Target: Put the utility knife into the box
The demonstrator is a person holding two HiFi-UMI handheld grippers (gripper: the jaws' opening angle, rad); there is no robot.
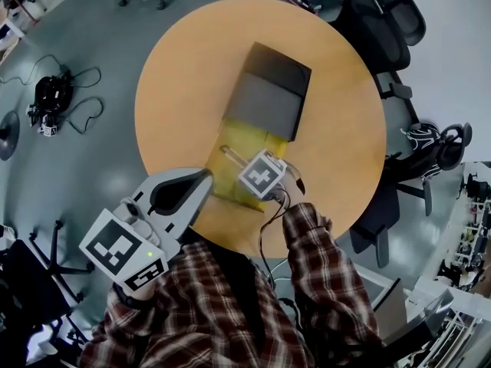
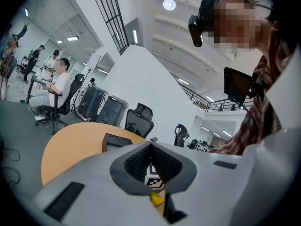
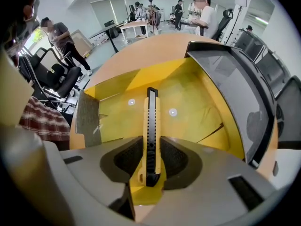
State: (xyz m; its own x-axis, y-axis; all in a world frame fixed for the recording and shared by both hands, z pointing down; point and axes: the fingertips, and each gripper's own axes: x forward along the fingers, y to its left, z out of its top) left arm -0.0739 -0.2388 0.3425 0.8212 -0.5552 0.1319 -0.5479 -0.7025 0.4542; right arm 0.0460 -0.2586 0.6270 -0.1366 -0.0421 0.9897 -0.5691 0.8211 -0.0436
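Observation:
The yellow and black utility knife (image 3: 151,126) is clamped between the jaws of my right gripper (image 3: 151,145), blade end pointing forward. It hangs just above the yellow floor of the open box (image 3: 193,105), whose dark lid (image 3: 230,74) is folded back on the right. From the head view, my right gripper (image 1: 261,176) sits over the near end of the box (image 1: 244,135), and the lid (image 1: 270,89) lies beyond it. At the table's near edge, left of the box, my left gripper (image 1: 202,176) is shut and holds nothing; its pads (image 2: 141,160) meet at the tip.
The box rests on a round orange table (image 1: 184,75). Black office chairs (image 1: 383,29) stand at the table's right and far side. Cables and gear (image 1: 52,96) lie on the grey floor to the left. People sit at desks in the background (image 2: 56,91).

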